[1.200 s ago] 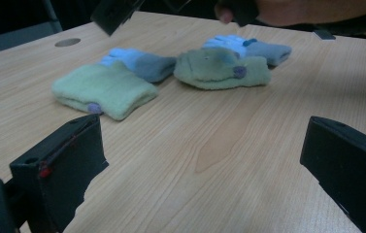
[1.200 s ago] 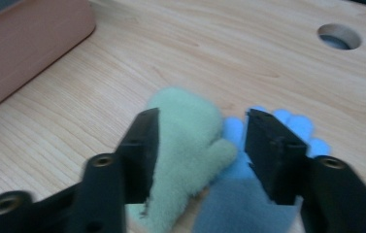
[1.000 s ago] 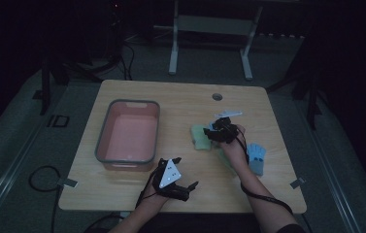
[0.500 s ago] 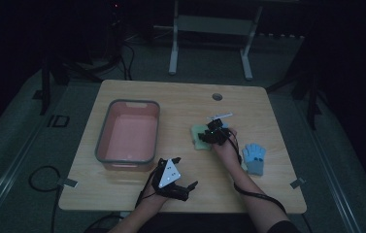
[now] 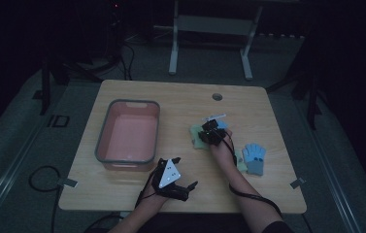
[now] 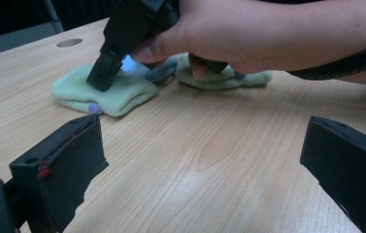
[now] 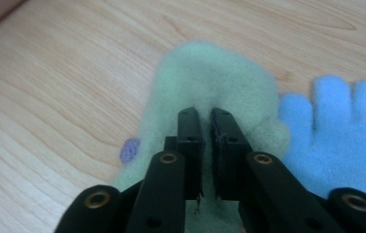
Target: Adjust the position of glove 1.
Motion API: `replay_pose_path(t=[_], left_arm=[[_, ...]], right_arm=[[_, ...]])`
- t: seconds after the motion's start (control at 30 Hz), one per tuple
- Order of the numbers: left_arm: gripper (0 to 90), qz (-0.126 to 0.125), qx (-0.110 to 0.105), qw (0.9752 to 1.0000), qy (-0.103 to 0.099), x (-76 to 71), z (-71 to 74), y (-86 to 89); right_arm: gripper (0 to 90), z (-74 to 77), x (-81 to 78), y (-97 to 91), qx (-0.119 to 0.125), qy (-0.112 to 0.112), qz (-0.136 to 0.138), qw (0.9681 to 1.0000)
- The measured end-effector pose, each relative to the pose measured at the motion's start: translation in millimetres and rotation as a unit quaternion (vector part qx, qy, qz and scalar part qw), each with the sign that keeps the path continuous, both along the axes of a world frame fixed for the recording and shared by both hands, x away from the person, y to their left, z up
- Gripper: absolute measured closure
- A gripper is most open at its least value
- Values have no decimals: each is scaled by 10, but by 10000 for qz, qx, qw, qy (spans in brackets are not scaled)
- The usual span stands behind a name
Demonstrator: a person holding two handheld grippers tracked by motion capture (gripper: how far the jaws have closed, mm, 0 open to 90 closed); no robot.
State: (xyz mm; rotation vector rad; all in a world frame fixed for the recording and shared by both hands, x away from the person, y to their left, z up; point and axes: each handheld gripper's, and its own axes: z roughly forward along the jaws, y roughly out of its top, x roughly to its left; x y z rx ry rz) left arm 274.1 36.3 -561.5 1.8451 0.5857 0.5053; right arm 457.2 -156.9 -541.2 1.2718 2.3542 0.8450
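Just clamped down. Right claw (image 7: 206, 114), wider and a touch higher a second ago, now dropped onto the fuzzy pale-green fleece glove (image 7: 209, 77) with jaws just closed, a ridge of the fleece pinched between them. Looks like a solid grab, so probably ready for a lift, maybe over to the pink plastic tub with the grey rim (image 5: 104, 130) sitting empty on the left.

Pinched glove lying flat on the light wooden table (image 5: 180, 97), right of centre, well apart from the tub, touching a sky-blue fleece glove (image 7: 336, 131).

Left claw (image 5: 183, 171) parked near the front edge, jaws spread wide, nothing between them.

Head count: two green gloves (second green glove (image 5: 240, 161) nearer the right edge), two blue (second blue glove (image 5: 255, 158) just beside it), one tub, two claws.
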Motion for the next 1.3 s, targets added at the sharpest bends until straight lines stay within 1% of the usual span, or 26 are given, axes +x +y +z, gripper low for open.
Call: replay_pose_path(t=[0.07, 0.13, 0.17, 0.2, 0.23, 0.33, 0.37, 0.4, 0.43, 0.5, 0.53, 0.63, 0.77, 0.83, 0.87, 0.93, 0.97, 1.0, 1.1, 1.2, 1.23, 1.27, 1.3], left_arm=[[25, 6, -14, 10000, -23, -3, 3, 4], [25, 1, 7, 10000, -8, 0, 1, 3], [25, 1, 7, 10000, -8, 0, 1, 3], [25, -2, 6, 10000, -3, 2, 1, 1], [24, -5, 7, 10000, -10, 2, 3, 1], [25, -6, 24, 10000, -30, -2, 4, 1], [25, -6, 24, 10000, -30, -2, 4, 1], [25, 12, -2, 10000, -28, -1, 7, 3], [24, 20, 3, 10000, -32, 0, 7, 7], [25, 20, 15, 10000, -23, 3, 6, 8], [24, 20, 15, 10000, -23, 3, 6, 8], [24, 28, -15, 10000, -41, 2, 8, 8], [25, 32, -29, 10000, -28, 3, 11, 11], [25, 34, -46, 10000, -50, -1, 12, 12], [24, 32, -43, 10000, -44, -3, 12, 11], [25, 32, -36, 10000, -48, -4, 13, 12], [25, 32, -36, 10000, -48, -4, 13, 12], [25, 35, -44, 10000, -45, -6, 12, 10], [24, 42, -41, 10000, -22, -7, 10, 9], [25, 42, -57, 10000, -36, -12, 14, 12], [25, 40, -35, 10000, -34, -10, 13, 13], [24, 39, -36, 10000, -31, -9, 13, 15], [24, 43, -42, 10000, -29, -9, 14, 17]], right_arm=[[861, 46, -22, -8, 25, -9, -41, 10000], [864, 111, -59, -18, 117, -18, -66, 9999], [864, 111, -59, -18, 117, -18, -66, 9999], [864, 147, -85, -23, 125, -64, -80, 9999], [864, 211, -137, -31, 191, -75, -84, 9998], [865, 322, -235, -53, 345, -129, -96, 9993], [865, 322, -235, -53, 345, -129, -96, 9993], [865, 369, -280, -60, 345, -166, -85, 9992], [866, 517, -446, -105, 409, -336, -83, 9986], [866, 584, -551, -124, 390, -406, -68, 9984], [866, 584, -551, -124, 390, -406, -68, 9984], [866, 633, -715, -167, 410, -442, -92, 9981], [865, 604, -920, -206, 378, -430, -160, 9982], [865, 562, -1009, -225, 431, -370, -152, 9983], [865, 528, -1047, -228, 377, -385, -150, 9984], [865, 445, -1105, -234, 398, -287, -162, 9987], [865, 445, -1105, -234, 398, -287, -162, 9987], [866, 322, -1147, -229, 434, -151, -232, 9987], [865, 224, -1159, -192, 307, -148, -212, 9992], [865, 196, -1162, -179, 297, -141, -208, 9992], [865, 122, -1137, -156, 275, -101, -133, 9995], [864, 101, -1123, -148, 275, -71, -126, 9995], [862, 84, -1110, -139, 261, -91, -112, 9996]])
